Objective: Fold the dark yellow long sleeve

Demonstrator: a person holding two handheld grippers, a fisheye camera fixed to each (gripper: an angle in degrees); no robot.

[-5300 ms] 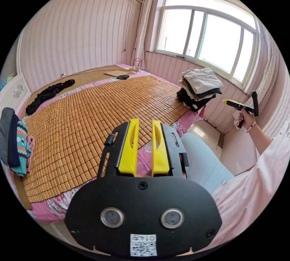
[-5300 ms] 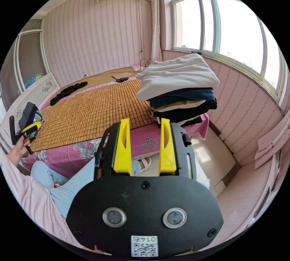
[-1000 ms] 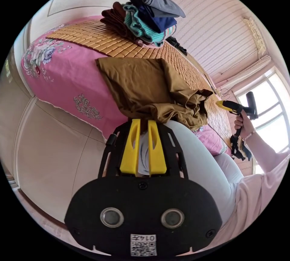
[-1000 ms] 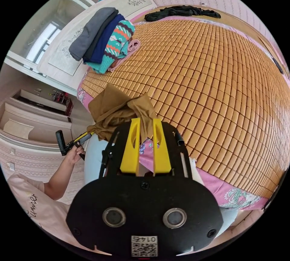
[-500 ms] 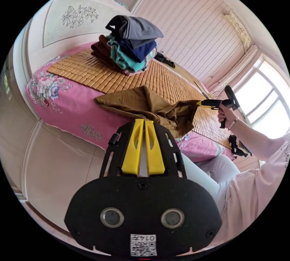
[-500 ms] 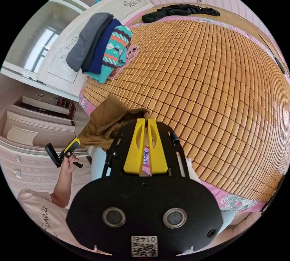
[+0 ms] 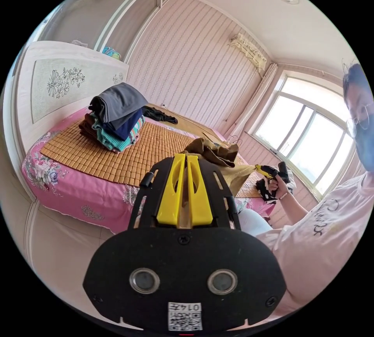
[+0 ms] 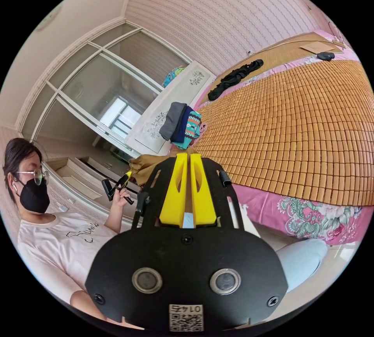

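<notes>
**Two gripper cameras facing across one bed**

The left gripper view looks from beside the bed's edge over its own yellow-jawed left gripper point(image 7: 186, 157) toward the bright window point(image 7: 307, 134), taking in the woven bamboo bed mat point(image 7: 117, 157) at middle distance. The right gripper view looks the opposite way over the yellow-jawed right gripper point(image 8: 186, 156), toward the glass-fronted wardrobe point(image 8: 105, 95). Both share the mat point(image 8: 296, 126), the stack of folded clothes by the headboard point(image 7: 115, 116) point(image 8: 182, 124), and the person holding the grippers.

Bright daylight from the window point(image 7: 307, 134), fisheye-bent edges, sharp focus
</notes>
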